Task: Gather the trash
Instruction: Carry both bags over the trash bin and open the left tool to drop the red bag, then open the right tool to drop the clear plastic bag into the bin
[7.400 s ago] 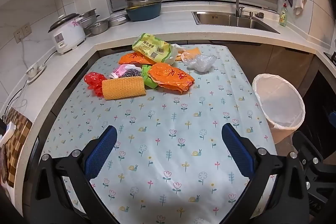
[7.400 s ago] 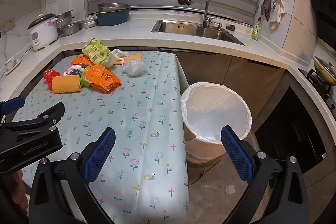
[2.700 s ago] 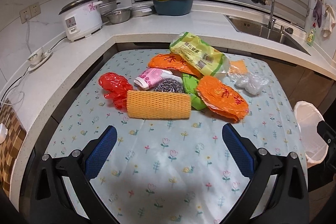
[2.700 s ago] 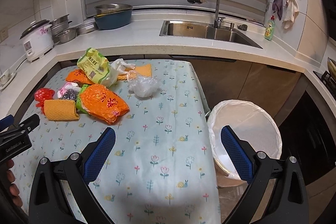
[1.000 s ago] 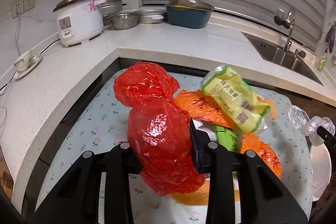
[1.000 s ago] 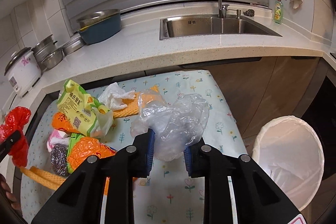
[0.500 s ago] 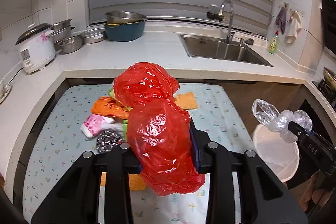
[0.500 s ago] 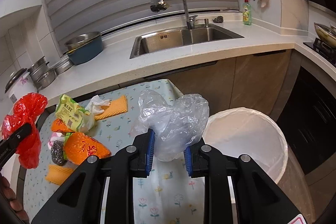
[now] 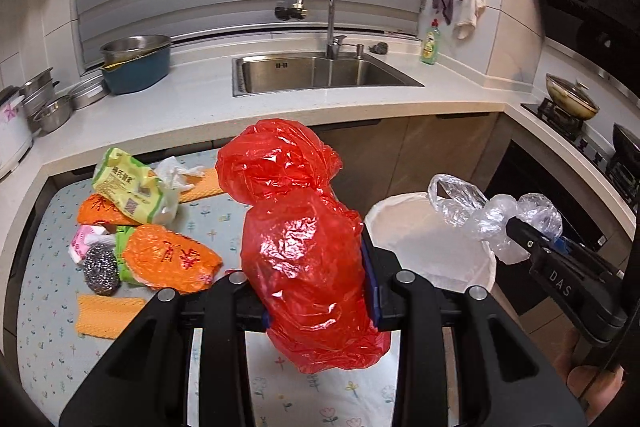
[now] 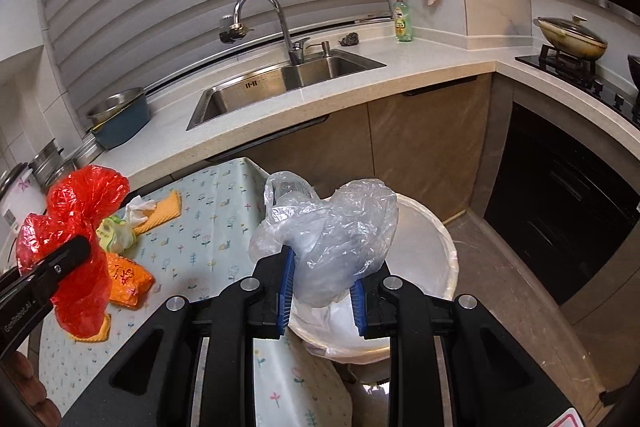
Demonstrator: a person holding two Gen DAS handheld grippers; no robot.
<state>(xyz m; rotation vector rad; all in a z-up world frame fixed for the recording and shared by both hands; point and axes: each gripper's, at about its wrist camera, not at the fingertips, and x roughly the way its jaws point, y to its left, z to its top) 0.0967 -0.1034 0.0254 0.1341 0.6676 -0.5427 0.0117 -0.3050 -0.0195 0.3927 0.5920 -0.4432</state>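
Note:
My left gripper [image 9: 320,287] is shut on a crumpled red plastic bag [image 9: 296,235] and holds it in the air over the table's right side; the bag also shows in the right wrist view [image 10: 72,235]. My right gripper [image 10: 322,291] is shut on a clear plastic bag [image 10: 332,239] and holds it above the white-lined trash bin [image 10: 436,251]. The bin [image 9: 424,247] stands on the floor by the table's right edge. The clear bag [image 9: 492,215] hangs at the bin's far side in the left wrist view.
On the flowered tablecloth [image 9: 52,307] lie an orange bag [image 9: 168,255], a yellow-green packet [image 9: 128,191], a steel scourer [image 9: 100,267], orange foam nets [image 9: 104,315] and white tissue [image 9: 176,167]. Behind are the counter, sink [image 9: 316,75] and faucet; a stove [image 10: 576,59] stands right.
Both grippers have swung right toward the bin, carrying their bags. The clear bag is now over the bin's opening and the red bag is nearer the table's right edge.

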